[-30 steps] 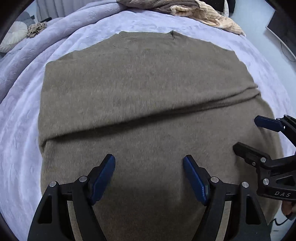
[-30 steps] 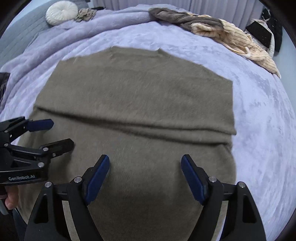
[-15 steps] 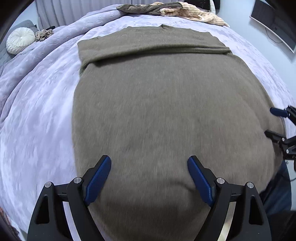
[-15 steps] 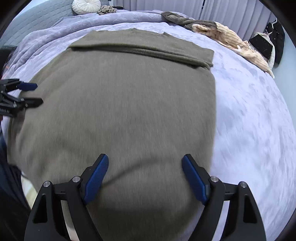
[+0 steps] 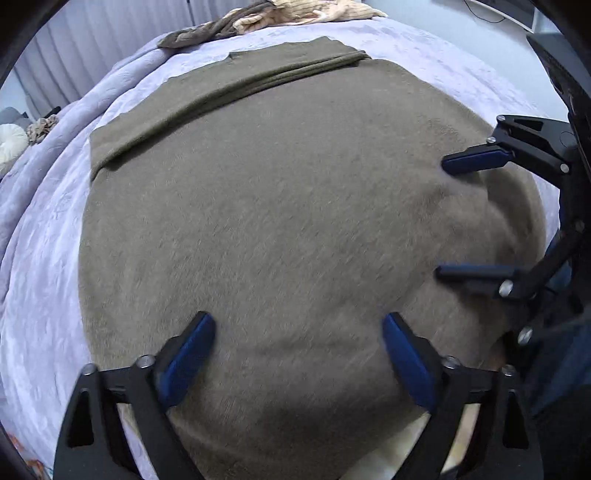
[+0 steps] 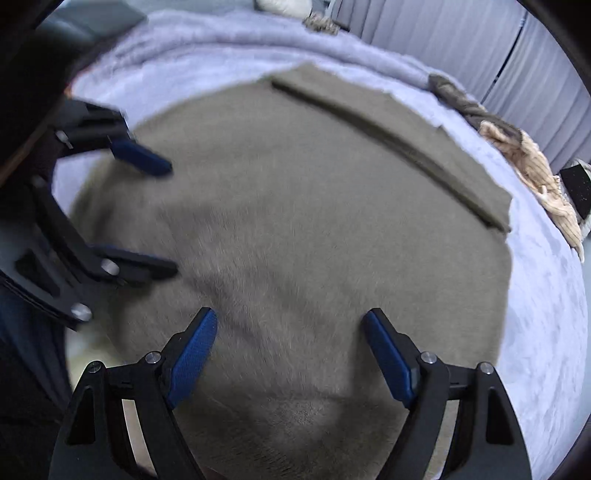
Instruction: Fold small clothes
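Observation:
An olive-brown knit sweater [image 5: 280,206] lies spread on the lavender bed cover, with a folded band across its far end [image 5: 236,85]. It also fills the right wrist view [image 6: 314,229]. My left gripper [image 5: 299,332] is open and empty, low over the sweater's near edge. My right gripper [image 6: 290,328] is open and empty beside it, over the same edge. The right gripper shows at the right of the left wrist view [image 5: 443,218]. The left gripper shows at the left of the right wrist view [image 6: 170,218].
The lavender bed cover [image 5: 40,236] surrounds the sweater. A pile of brown and cream clothes [image 5: 280,14] lies at the far edge, also in the right wrist view [image 6: 517,147]. A round white cushion [image 5: 11,140] sits far left. Grey curtains [image 6: 517,55] hang behind.
Both grippers have pulled back toward the sweater's near edge and come closer together. Each now sits large in the other's view. Both stay open.

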### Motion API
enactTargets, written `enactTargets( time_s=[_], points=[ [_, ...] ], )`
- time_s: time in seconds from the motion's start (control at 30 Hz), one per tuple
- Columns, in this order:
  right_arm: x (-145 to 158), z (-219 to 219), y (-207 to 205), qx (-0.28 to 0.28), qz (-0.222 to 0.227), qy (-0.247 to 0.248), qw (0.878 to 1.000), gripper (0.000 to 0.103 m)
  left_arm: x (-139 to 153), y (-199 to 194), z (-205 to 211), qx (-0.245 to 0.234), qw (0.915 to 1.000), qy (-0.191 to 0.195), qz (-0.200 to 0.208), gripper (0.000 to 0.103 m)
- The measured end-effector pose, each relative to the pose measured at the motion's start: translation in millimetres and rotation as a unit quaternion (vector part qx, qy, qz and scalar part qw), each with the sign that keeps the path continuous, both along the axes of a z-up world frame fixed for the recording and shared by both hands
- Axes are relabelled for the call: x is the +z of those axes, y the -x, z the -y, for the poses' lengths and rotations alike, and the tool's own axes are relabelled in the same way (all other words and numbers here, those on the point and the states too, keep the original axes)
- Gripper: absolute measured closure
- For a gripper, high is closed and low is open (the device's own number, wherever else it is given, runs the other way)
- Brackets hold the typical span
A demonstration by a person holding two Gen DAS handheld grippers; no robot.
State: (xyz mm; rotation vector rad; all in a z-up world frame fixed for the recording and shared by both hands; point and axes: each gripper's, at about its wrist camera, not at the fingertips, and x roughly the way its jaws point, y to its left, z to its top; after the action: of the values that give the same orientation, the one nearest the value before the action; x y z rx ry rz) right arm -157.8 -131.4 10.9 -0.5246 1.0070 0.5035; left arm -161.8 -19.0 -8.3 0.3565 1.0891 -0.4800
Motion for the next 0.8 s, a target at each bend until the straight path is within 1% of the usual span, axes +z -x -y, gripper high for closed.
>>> enactTargets(
  time_s=[0.07,0.13,0.2,0.27,0.3,0.37,0.4,0.43,0.47,0.5,0.53,0.57,0.6,0.67,0.7,0.77,0.8],
  points=[
    [-2,11,5,-0.007,0.006,-0.025,1.000,0.017,-4,7,-16,0.019,0.9995,0.017,-0.018,0.001],
    [-2,28,12,-0.027,0.000,-0.038,0.999,0.017,-7,15,-27,0.028,0.9992,0.021,-0.021,0.001],
    [-6,41,24,-0.043,0.002,-0.040,0.998,0.016,-9,26,-32,0.030,0.9993,0.012,-0.020,0.001],
    [-8,51,36,-0.058,0.002,-0.042,0.997,0.016,-5,37,-37,0.043,0.9989,0.003,-0.017,0.001],
    [-8,53,41,-0.063,0.004,-0.026,0.998,0.016,1,41,-36,0.055,0.9984,0.006,-0.013,0.002],
    [-2,56,52,-0.073,0.010,-0.001,0.997,0.016,18,50,-58,0.090,0.9950,0.043,-0.003,0.002],
    [4,61,57,-0.082,0.010,-0.002,0.997,0.016,23,53,-73,0.114,0.9914,0.065,-0.006,0.002],
    [12,69,63,-0.097,0.012,-0.017,0.995,0.016,24,55,-89,0.139,0.9866,0.084,-0.017,0.002],
    [17,76,66,-0.113,0.010,-0.035,0.993,0.016,21,54,-104,0.163,0.9800,0.109,-0.038,0.002],
    [20,85,68,-0.131,0.004,-0.055,0.990,0.015,14,53,-118,0.181,0.9707,0.141,-0.070,0.002],
    [19,95,67,-0.152,-0.009,-0.075,0.986,0.015,2,51,-130,0.196,0.9593,0.174,-0.105,0.002],
    [15,104,67,-0.166,-0.024,-0.090,0.982,0.015,-9,49,-139,0.203,0.9492,0.198,-0.136,0.002],
    [9,110,64,-0.177,-0.040,-0.103,0.978,0.015,-14,44,-137,0.202,0.9446,0.209,-0.152,0.002],
    [-7,120,58,-0.194,-0.075,-0.131,0.969,0.016,-20,46,-135,0.192,0.9424,0.222,-0.159,0.002],
    [-12,123,57,-0.192,-0.081,-0.149,0.967,0.016,-22,48,-134,0.188,0.9412,0.227,-0.164,0.002],
    [-15,125,60,-0.182,-0.076,-0.171,0.965,0.016,-24,36,-136,0.177,0.9359,0.248,-0.177,0.002],
    [-16,125,59,-0.177,-0.078,-0.184,0.964,0.019,-27,32,-134,0.175,0.9333,0.255,-0.183,0.002]
  ],
)
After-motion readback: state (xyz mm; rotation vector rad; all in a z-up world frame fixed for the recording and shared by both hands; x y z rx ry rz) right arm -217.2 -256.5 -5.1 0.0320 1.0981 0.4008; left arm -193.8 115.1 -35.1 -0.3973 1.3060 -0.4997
